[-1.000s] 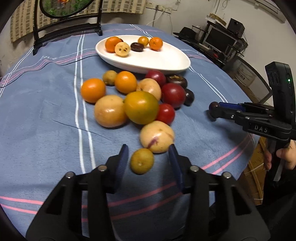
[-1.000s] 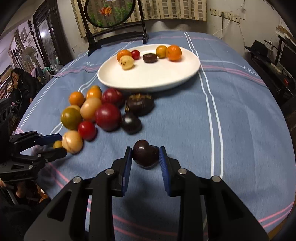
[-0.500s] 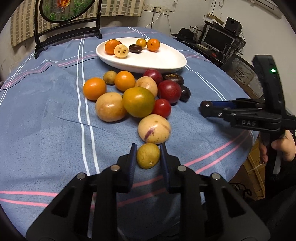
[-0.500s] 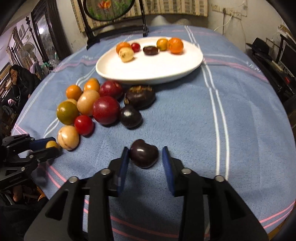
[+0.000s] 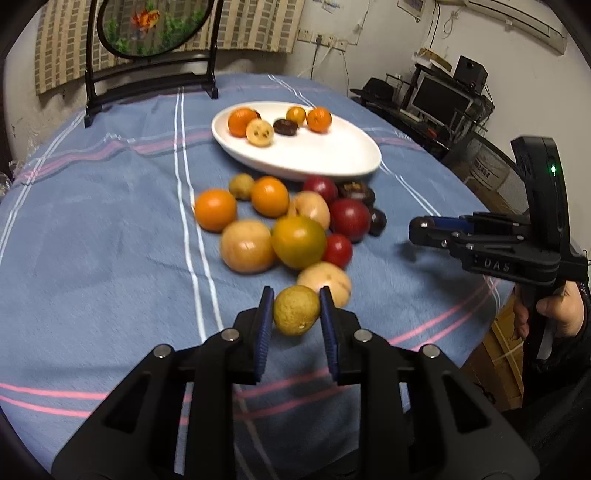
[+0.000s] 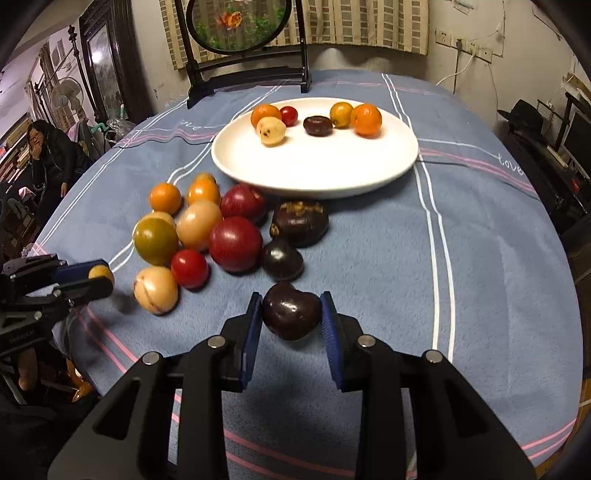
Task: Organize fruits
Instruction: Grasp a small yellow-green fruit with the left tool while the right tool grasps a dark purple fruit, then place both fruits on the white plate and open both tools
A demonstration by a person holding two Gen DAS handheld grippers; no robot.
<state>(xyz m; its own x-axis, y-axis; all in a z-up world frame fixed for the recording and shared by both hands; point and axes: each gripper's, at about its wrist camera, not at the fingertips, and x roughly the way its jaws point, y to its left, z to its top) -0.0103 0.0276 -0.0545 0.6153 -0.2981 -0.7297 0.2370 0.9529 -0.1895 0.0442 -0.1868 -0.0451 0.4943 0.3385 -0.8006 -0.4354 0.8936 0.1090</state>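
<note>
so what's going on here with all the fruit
A person is sorting fruit with a handheld gripper in each hand. The left gripper is shut on a small yellow-green fruit. The right gripper's jaws have just been closing on a dark purple fruit and now press it. A loose pile sits on the blue tablecloth, and the white plate already holds six pieces.

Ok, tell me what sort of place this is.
Probably a lived-in room at home, not a lab: a round table under a blue striped cloth, a painted goldfish screen on a dark stand, and a cluttered computer desk by the wall.
</note>
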